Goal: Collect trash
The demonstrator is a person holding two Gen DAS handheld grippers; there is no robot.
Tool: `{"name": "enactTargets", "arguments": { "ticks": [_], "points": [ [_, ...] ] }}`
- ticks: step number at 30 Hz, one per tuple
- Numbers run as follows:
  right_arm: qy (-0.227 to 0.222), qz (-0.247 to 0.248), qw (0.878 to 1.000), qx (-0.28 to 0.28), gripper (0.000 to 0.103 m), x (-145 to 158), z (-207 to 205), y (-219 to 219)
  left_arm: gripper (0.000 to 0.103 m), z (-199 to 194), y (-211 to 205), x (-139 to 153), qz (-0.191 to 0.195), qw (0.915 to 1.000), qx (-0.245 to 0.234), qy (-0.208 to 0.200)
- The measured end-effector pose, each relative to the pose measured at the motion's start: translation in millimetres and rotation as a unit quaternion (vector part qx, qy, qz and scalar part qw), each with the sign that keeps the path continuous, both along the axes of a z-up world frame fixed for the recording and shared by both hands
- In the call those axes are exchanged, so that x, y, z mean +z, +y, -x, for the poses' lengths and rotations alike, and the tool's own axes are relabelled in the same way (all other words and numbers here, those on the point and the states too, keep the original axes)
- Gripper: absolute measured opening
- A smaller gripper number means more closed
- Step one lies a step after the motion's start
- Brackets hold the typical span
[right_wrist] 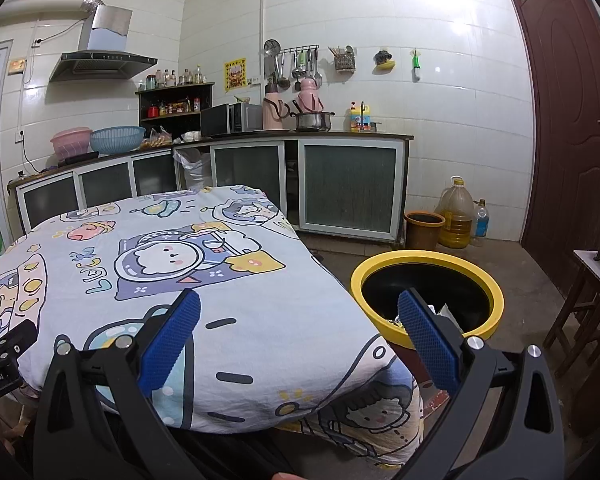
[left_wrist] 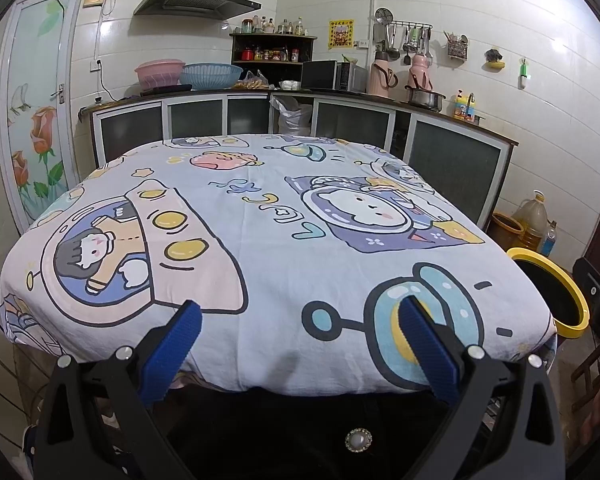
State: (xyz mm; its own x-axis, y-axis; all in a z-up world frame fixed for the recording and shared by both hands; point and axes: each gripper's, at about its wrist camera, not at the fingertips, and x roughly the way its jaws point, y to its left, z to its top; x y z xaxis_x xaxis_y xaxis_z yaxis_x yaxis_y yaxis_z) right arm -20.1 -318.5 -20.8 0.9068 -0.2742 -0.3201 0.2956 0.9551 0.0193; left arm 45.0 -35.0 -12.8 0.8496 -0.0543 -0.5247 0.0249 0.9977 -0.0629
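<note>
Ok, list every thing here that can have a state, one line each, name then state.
left tool: open, holding nothing.
right tool: open, holding nothing.
yellow-rimmed bin: uncovered, some trash visible inside.
tablecloth: spread over the table, no trash on it.
brown door: shut.
floral glass door: shut.
oil jug: capped, partly full.
cabinet bay with sack: open.

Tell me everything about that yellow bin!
The bin is round, with a thick yellow rim and a black inside, and looks like plastic. It stands upright and open on the concrete floor, right beside the table's corner. Some crumpled pale trash already lies inside. Neither gripper touches it.
</note>
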Motion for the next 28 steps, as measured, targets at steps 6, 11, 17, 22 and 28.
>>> {"name": "enactTargets", "arguments": {
  "ticks": [6,11,17,22,28],
  "points": [
    [0.000,0.000,1.000,0.000,0.095,-1.2,-0.5,-0.6,0.095,0.0,-0.3,0.3,-0.002,1.0000,0.002,0.001],
    [0.000,-0.001,1.000,0.000,0.095,-0.7,-0.4,-0.8,0.095,-0.5,0.5,0.6,-0.002,1.0000,0.000,0.002],
    [0.000,-0.001,1.000,-0.001,0.095,-2.3,-0.3,-0.8,0.095,-1.1,-0.2,0.8,-0.002,1.0000,-0.001,0.004],
    [0.000,-0.001,1.000,0.000,0.095,-1.5,-0.4,-1.4,0.095,-1.4,-1.0,1.1,0.001,1.0000,-0.005,0.006],
    [0.001,-0.001,1.000,0.000,0.095,-2.2,-0.6,-1.0,0.095,-1.6,-0.7,1.0,0.001,1.0000,-0.005,0.006]
  ]
}}
